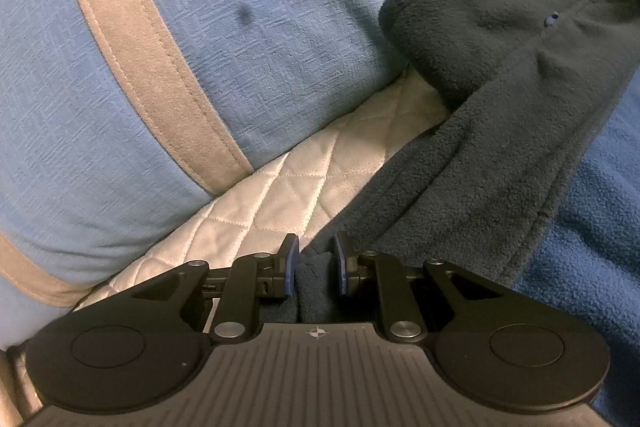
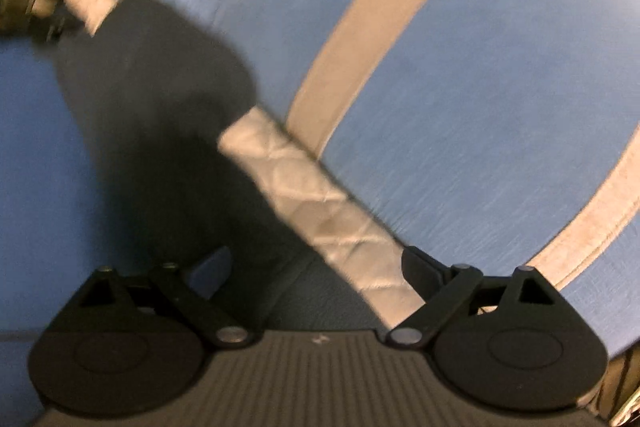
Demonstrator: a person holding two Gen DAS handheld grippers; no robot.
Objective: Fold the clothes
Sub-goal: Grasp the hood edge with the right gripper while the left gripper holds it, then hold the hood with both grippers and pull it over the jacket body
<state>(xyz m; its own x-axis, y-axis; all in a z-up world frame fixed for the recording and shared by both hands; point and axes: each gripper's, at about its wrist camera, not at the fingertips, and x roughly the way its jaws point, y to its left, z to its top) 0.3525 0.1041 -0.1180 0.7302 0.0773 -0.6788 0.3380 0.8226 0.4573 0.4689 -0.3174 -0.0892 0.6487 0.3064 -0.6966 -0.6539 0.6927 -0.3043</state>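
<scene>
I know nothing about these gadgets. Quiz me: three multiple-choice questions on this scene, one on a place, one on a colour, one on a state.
1. The dark fleece garment lies partly on:
A. a wooden floor
B. a white quilted cover
C. a metal rack

2. The pillow has stripes of:
A. red
B. green
C. beige

3. The right hand-held gripper is:
A. open
B. shut on a sock
C. out of view

Answers: B, quilting shows beside and under the fleece; C, beige bands cross the blue; A, its fingers stand wide apart.
</scene>
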